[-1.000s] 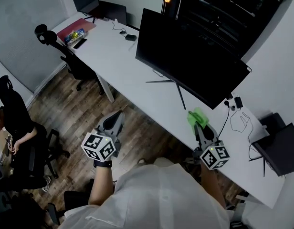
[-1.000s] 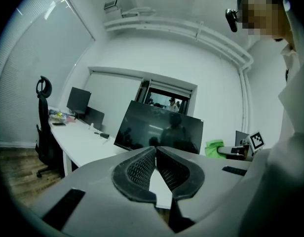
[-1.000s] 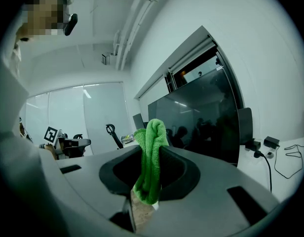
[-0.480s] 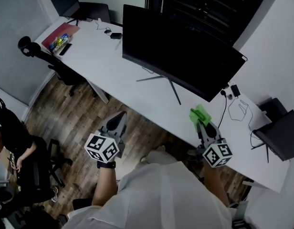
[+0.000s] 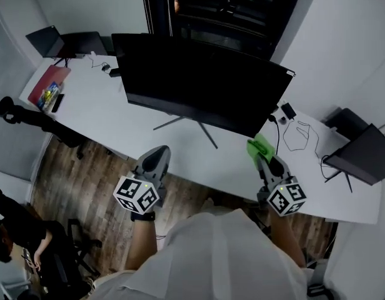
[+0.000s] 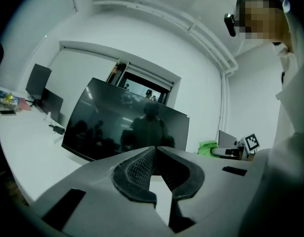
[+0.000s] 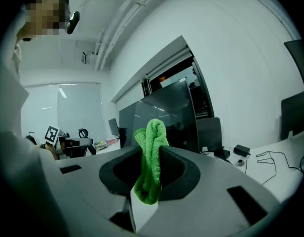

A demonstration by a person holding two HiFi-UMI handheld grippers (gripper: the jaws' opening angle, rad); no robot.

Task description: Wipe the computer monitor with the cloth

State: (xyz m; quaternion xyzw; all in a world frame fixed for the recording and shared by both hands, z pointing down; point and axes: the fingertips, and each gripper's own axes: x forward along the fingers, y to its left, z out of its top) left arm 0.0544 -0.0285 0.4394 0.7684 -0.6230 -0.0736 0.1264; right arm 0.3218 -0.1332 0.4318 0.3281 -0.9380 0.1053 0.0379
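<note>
fuzzy grn cloth [image 7: 151,152]; glossy blk monitor [image 5: 205,86]; matt wht desk [image 5: 99,112]; wood-plank floor [image 5: 80,181].

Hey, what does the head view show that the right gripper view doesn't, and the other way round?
Only the head view shows the wood floor and the stand under the monitor. Only the right gripper view shows the ceiling pipes and how the green cloth sits pinched in the right gripper. Both show the monitor, the white desk, the cloth and the left gripper.
</note>
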